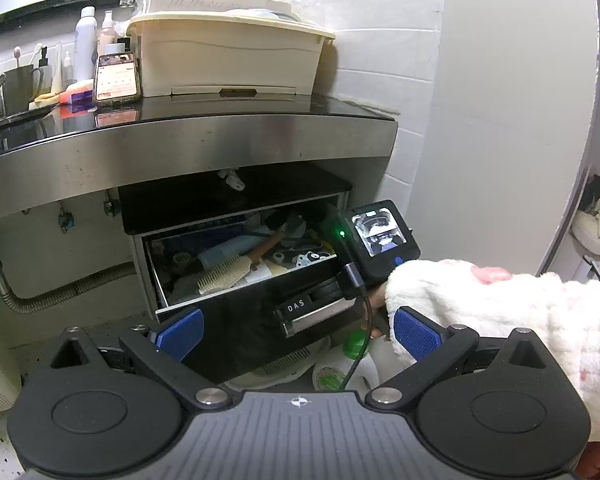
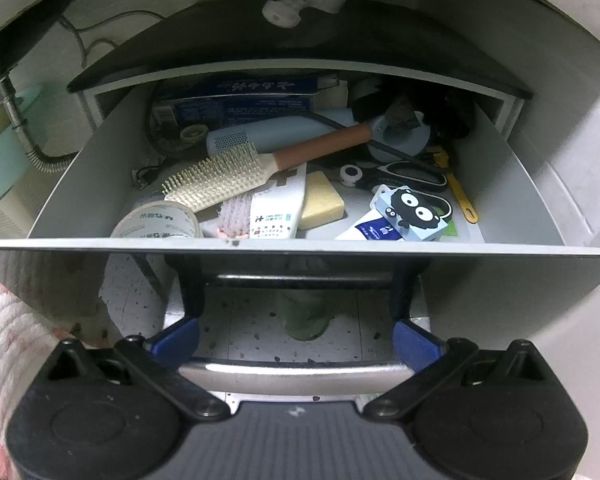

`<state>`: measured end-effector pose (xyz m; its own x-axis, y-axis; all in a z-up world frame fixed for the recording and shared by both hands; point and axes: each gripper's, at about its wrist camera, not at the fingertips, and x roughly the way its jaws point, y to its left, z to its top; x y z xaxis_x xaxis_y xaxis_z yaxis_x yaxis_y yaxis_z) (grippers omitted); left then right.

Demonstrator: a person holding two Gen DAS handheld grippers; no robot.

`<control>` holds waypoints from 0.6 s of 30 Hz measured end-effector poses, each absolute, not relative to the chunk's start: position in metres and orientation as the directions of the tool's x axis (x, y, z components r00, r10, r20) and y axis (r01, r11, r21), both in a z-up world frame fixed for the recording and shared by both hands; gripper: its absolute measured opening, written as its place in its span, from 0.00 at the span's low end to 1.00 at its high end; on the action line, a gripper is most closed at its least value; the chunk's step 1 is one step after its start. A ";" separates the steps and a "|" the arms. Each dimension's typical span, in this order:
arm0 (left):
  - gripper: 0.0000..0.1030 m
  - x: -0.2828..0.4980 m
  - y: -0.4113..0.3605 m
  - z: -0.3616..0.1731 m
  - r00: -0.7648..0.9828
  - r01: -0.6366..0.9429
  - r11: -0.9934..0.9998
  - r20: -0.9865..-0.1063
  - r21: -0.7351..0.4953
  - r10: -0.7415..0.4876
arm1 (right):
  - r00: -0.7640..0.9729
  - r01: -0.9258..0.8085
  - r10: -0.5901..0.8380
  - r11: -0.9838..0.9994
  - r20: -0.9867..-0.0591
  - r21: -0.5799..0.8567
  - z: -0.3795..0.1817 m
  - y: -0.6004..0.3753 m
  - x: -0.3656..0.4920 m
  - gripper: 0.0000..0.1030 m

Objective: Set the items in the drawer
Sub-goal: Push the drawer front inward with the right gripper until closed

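The drawer (image 1: 256, 312) under the steel counter is pulled open; its rim shows in the right wrist view (image 2: 300, 246). It holds a hairbrush (image 2: 220, 178) with a brown handle, a tape roll (image 2: 158, 222), a yellow soap bar (image 2: 322, 200), a white tube (image 2: 278, 206), scissors (image 2: 404, 174) and a blue cartoon box (image 2: 410, 212). My right gripper (image 2: 296, 342) is open, its blue fingers either side of the drawer's steel handle (image 2: 296, 374). It also shows in the left wrist view (image 1: 374, 246), at the drawer's front right. My left gripper (image 1: 296, 330) is open and empty in front of the drawer.
On the black counter (image 1: 340, 110) stand a cream storage box (image 1: 228, 56), a phone (image 1: 116, 78), bottles and a cup. A flexible metal hose (image 1: 60, 296) runs under the sink at left. A green-capped bottle (image 1: 354, 344) stands on the floor below the drawer. A white tiled wall is at right.
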<state>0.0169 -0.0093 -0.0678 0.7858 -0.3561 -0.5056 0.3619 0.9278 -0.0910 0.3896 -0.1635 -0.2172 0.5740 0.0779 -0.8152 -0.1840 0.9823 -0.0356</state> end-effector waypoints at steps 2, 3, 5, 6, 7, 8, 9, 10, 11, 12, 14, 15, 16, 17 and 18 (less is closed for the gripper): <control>1.00 0.017 -0.009 -0.067 0.788 0.357 0.930 -0.505 -0.090 -0.351 | 0.574 -0.184 0.078 0.982 -0.815 -0.036 -0.217 -0.164 0.386 1.00; 1.00 0.017 -0.008 -0.067 0.789 0.356 0.930 -0.505 -0.091 -0.351 | 0.574 -0.184 0.078 0.982 -0.815 -0.036 -0.217 -0.165 0.385 1.00; 1.00 0.018 -0.008 -0.068 0.788 0.353 0.931 -0.507 -0.093 -0.350 | 0.575 -0.184 0.078 0.982 -0.815 -0.036 -0.217 -0.165 0.381 1.00; 1.00 0.018 -0.008 -0.068 0.788 0.352 0.931 -0.508 -0.094 -0.349 | 0.575 -0.184 0.078 0.982 -0.814 -0.036 -0.217 -0.166 0.380 1.00; 1.00 0.018 -0.007 -0.068 0.787 0.351 0.932 -0.508 -0.095 -0.349 | 0.575 -0.184 0.078 0.982 -0.814 -0.036 -0.217 -0.166 0.378 1.00; 1.00 0.019 -0.007 -0.069 0.787 0.350 0.932 -0.509 -0.096 -0.348 | 0.575 -0.184 0.078 0.982 -0.814 -0.036 -0.217 -0.166 0.376 1.00; 1.00 0.019 -0.007 -0.069 0.787 0.350 0.932 -0.510 -0.097 -0.348 | 0.573 -0.184 0.078 0.982 -0.816 -0.036 -0.216 -0.163 0.387 1.00; 1.00 0.019 -0.006 -0.069 0.786 0.349 0.932 -0.511 -0.098 -0.348 | 0.572 -0.184 0.078 0.982 -0.816 -0.036 -0.216 -0.162 0.391 1.00; 1.00 0.019 -0.006 -0.070 0.786 0.347 0.933 -0.512 -0.098 -0.347 | 0.572 -0.184 0.078 0.982 -0.817 -0.036 -0.215 -0.162 0.390 1.00; 1.00 0.019 -0.006 -0.070 0.785 0.346 0.933 -0.514 -0.099 -0.346 | 0.572 -0.184 0.078 0.982 -0.817 -0.036 -0.215 -0.162 0.390 1.00; 1.00 0.019 -0.006 -0.071 0.784 0.346 0.933 -0.516 -0.101 -0.346 | 0.572 -0.184 0.078 0.982 -0.816 -0.036 -0.215 -0.162 0.389 1.00; 1.00 0.019 -0.005 -0.071 0.783 0.345 0.933 -0.516 -0.103 -0.347 | 0.573 -0.184 0.078 0.982 -0.816 -0.036 -0.215 -0.162 0.388 1.00; 1.00 0.019 -0.005 -0.071 0.783 0.345 0.933 -0.516 -0.103 -0.346 | 0.573 -0.184 0.078 0.982 -0.816 -0.036 -0.215 -0.162 0.388 1.00; 1.00 0.019 -0.005 -0.071 0.784 0.343 0.934 -0.517 -0.101 -0.344 | 0.574 -0.184 0.078 0.982 -0.815 -0.036 -0.215 -0.162 0.389 1.00; 1.00 0.019 -0.005 -0.071 0.785 0.341 0.935 -0.517 -0.099 -0.341 | 0.575 -0.184 0.078 0.982 -0.815 -0.036 -0.215 -0.162 0.390 1.00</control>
